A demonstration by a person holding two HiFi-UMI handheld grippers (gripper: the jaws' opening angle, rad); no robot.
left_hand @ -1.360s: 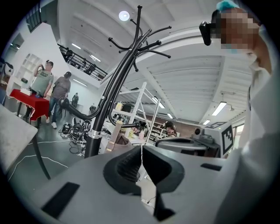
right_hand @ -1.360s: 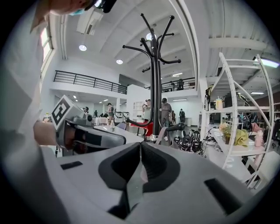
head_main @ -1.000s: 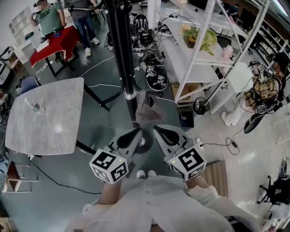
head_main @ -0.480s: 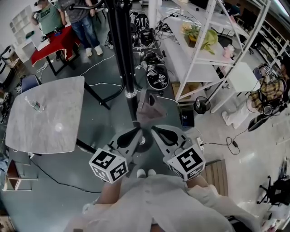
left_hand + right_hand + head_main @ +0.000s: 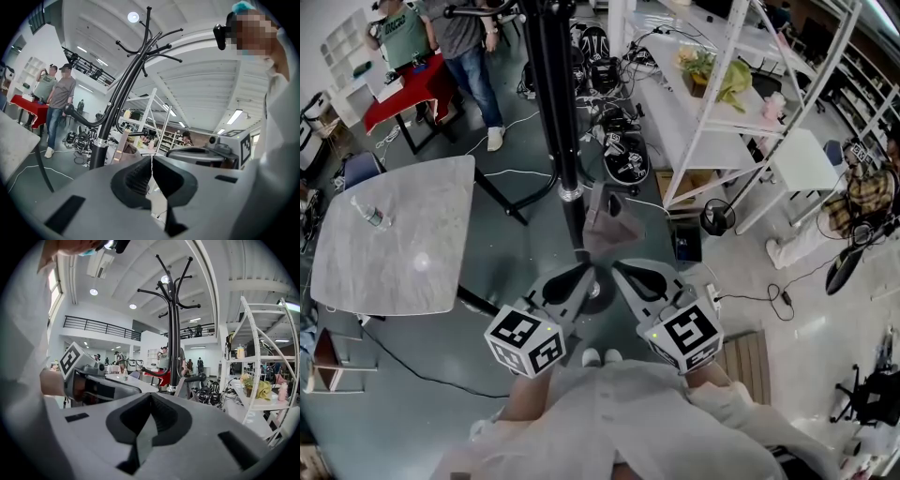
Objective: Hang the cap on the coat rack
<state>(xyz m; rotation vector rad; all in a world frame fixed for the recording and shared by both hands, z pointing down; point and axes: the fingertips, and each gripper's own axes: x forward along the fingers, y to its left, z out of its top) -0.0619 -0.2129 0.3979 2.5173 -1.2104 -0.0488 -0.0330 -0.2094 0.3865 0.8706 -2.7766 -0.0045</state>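
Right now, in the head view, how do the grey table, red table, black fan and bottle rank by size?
Largest to smallest as they look:
1. grey table
2. red table
3. black fan
4. bottle, on the grey table
The red table stands farther from the camera, so the two tables' true sizes stay unsure.

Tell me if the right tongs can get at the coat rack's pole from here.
Probably yes: the coat rack stands straight ahead of the right tongs, shut and empty, with nothing visible between them.
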